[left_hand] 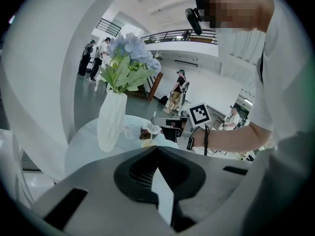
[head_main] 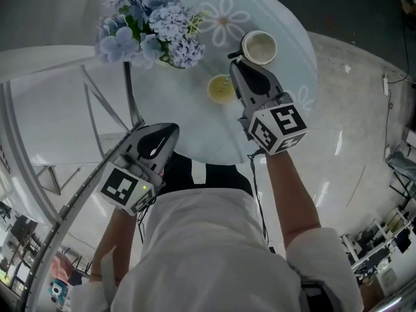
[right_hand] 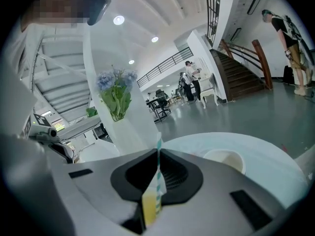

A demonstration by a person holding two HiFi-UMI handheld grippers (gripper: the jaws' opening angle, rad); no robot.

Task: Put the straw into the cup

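- Right now the right gripper [head_main: 235, 60] has its jaws pinched tight on the striped straw [right_hand: 158, 171], which stands up between them. The cup [head_main: 259, 47] sits on the far right of the table [head_main: 195, 119], just beside the jaw tips, mouth up.
- The left gripper [head_main: 173, 130] hangs at the near edge with its jaws together on nothing, well apart from the cup.
- The likeliest slip, I'd say, is that the straw's tip catches the rim instead of clearing it. With nothing steadying the cup, it then tips or skids.
- The thin straw could also swivel in the pinch if it drags on the cup's wall.
- The cup stands near the table's far right rim, so a shove that way might send it off.
- The flowers [head_main: 153, 21] crowd the far left, and a small yellow round thing [head_main: 220, 88] lies just left of the right gripper. The space above and to the right of the cup looks open.
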